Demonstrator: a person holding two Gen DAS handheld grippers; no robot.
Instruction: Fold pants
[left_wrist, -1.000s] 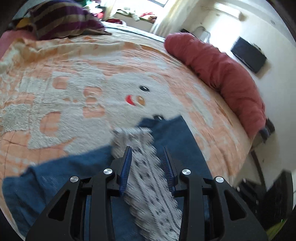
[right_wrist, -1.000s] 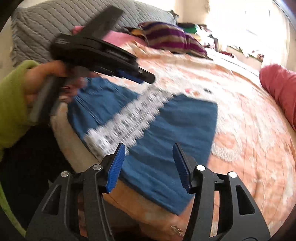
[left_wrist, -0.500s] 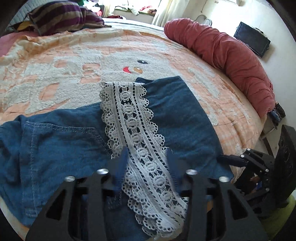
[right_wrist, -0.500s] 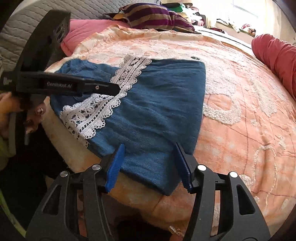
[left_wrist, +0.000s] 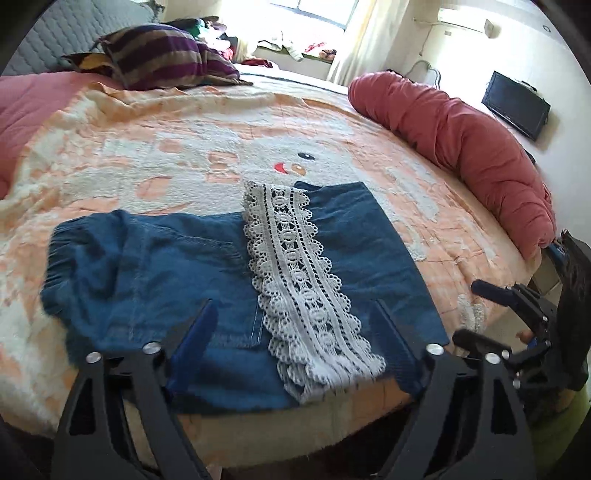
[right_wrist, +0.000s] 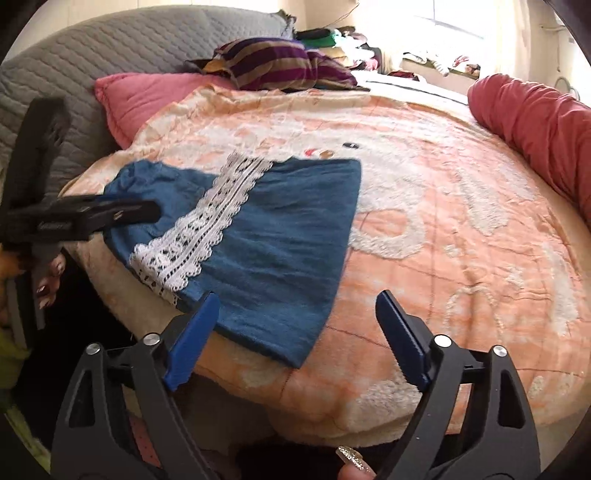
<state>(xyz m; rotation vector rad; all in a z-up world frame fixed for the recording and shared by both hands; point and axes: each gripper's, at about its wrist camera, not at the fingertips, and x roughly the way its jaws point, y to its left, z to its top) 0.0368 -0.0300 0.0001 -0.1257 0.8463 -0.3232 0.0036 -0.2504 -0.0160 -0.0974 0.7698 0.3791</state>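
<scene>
In the left wrist view, the pants (left_wrist: 207, 280) are lying folded on the bed (left_wrist: 184, 155) near its front edge, a blue denim bundle with its long axis running from about nine o'clock, where the gathered waistband is sitting, to about three o'clock. The lace trim (left_wrist: 299, 280) is crossing that axis, running from twelve o'clock down toward six, and its near end is lying between the jaws in the picture. The left claw (left_wrist: 291, 317) is hovering over the near edge with its jaws opening wide; nothing is pressed between them, and the cloth is lying flat on the bed beneath.

In the right wrist view, the left claw (right_wrist: 140, 210) is reaching in from nine o'clock over the waistband end of the pants (right_wrist: 280, 240). The bundle is sitting at about eleven o'clock from the right claw (right_wrist: 295, 314), with its near right corner just beyond the left jaw. The right claw's jaws are also opening wide and holding nothing; the bare blanket is showing between them. The red bolster (right_wrist: 535, 122) is lying well apart at two o'clock.

Judging from this, both hands are close, but the left one is directly over the garment while the right is off its corner. Any further fold would probably go along the long axis, bringing the three o'clock end over toward nine.
</scene>
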